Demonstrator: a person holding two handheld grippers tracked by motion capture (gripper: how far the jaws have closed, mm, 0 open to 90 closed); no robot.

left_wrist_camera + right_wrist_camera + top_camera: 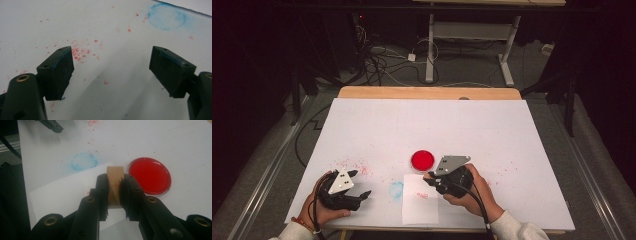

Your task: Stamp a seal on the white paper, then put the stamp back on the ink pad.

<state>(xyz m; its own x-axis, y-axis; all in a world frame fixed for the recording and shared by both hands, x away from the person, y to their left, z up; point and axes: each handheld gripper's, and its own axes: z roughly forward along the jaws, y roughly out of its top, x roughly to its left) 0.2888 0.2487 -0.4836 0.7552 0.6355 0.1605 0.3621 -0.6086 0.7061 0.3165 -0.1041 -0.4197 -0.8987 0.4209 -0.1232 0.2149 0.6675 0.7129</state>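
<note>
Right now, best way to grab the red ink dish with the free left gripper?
Grip the red ink dish across its rim, coming straight down from above: it is round, shallow and flat on the table. The left gripper is open; the right gripper clamps the wooden stamp.

Lab: dark room, floor cables point(382, 65), paper-covered table point(492, 125)

Both grippers are black plastic. Left gripper point(357, 184) carries a grey three-cornered plate on top with small dark holes; its jaws end in blocky dark pads point(60, 72) with blue smears along the edges, brass-ringed holes in the arms behind. Right gripper point(430, 179) has the same grey plate, ridged black jaws, brass-ringed screw holes, and a black cable trailing back. White sleeves at both wrists; red-orange band on the left wrist.
</note>
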